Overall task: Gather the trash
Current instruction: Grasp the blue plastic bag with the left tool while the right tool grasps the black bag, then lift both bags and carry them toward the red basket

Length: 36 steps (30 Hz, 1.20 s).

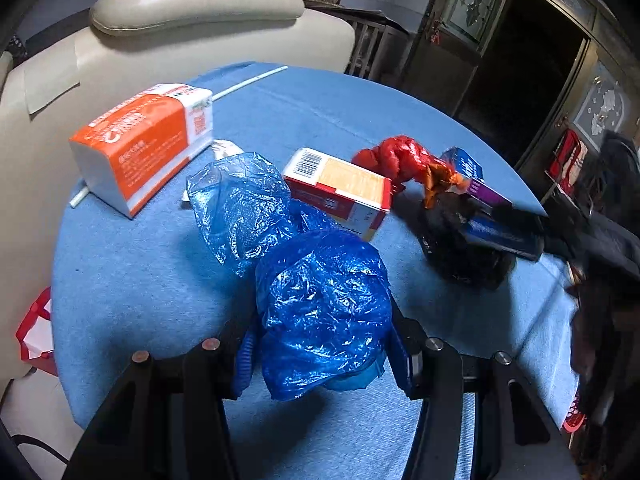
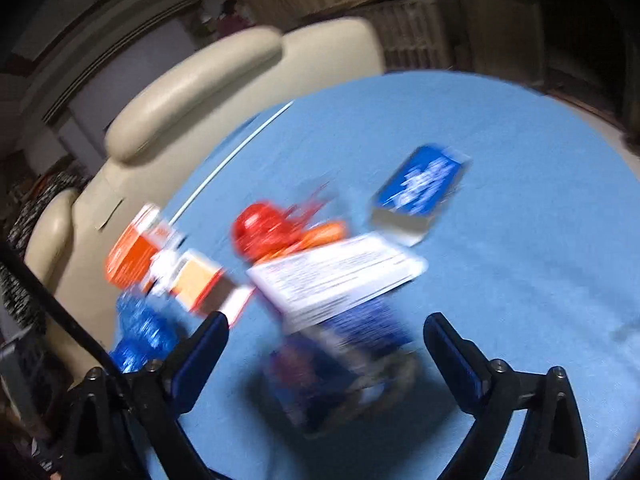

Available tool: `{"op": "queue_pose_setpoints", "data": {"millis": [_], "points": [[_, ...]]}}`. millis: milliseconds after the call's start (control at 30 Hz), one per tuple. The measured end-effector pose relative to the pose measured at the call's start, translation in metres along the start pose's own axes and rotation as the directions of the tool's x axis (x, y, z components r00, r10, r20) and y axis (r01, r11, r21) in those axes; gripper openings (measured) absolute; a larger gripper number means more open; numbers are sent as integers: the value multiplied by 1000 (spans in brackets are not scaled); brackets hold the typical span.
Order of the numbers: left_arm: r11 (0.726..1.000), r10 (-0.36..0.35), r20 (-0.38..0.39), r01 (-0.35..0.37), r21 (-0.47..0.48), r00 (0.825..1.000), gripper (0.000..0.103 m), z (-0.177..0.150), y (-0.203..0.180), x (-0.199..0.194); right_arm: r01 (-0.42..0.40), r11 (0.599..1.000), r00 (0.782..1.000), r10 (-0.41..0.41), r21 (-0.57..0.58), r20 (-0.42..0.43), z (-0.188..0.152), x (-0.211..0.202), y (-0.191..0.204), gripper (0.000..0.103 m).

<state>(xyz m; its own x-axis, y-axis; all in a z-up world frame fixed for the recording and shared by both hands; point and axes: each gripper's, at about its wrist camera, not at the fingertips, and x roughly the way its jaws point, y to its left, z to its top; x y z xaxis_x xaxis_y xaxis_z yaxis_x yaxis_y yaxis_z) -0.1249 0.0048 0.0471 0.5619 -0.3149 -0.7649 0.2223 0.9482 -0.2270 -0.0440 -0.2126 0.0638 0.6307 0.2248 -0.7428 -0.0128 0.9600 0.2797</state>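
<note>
My left gripper (image 1: 320,356) is shut on a crumpled blue plastic bag (image 1: 320,304), which bulges up between its fingers over the blue table (image 1: 120,280). Beyond it lie a red-and-white box (image 1: 340,188), a knotted red plastic bag (image 1: 400,160), a blue-purple box (image 1: 472,180) and a black bag (image 1: 464,256). The right wrist view is blurred. There my right gripper (image 2: 326,340) stands open, fingers wide apart. The blue-purple box (image 2: 340,280), white label up, lies between and just beyond them, untouched. The red bag (image 2: 260,228) sits behind it.
An orange tissue pack (image 1: 144,144) and a white straw (image 1: 248,82) lie at the table's far left. Another blue box (image 2: 420,188) lies farther out. A cream armchair (image 1: 192,4) stands behind the table, and a red-and-white paper bag (image 1: 36,332) hangs by the left edge.
</note>
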Motion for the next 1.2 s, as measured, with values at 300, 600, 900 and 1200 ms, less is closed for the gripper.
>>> {"op": "queue_pose_setpoints", "data": {"millis": [300, 600, 900, 1200], "points": [[999, 33, 9, -32, -18, 999, 57, -2, 10, -3, -84, 992, 996, 81, -94, -35, -53, -26, 37, 96], [998, 63, 50, -62, -22, 997, 57, -5, 21, -18, -25, 990, 999, 22, -141, -24, -55, -24, 50, 96], [1000, 10, 29, -11, 25, 1000, 57, -9, 8, -12, -21, 994, 998, 28, 110, -60, -35, 7, 15, 69], [989, -87, -28, 90, 118, 996, 57, -15, -13, 1, 54, 991, 991, -38, 121, -131, -24, 40, 11, 39]]}}
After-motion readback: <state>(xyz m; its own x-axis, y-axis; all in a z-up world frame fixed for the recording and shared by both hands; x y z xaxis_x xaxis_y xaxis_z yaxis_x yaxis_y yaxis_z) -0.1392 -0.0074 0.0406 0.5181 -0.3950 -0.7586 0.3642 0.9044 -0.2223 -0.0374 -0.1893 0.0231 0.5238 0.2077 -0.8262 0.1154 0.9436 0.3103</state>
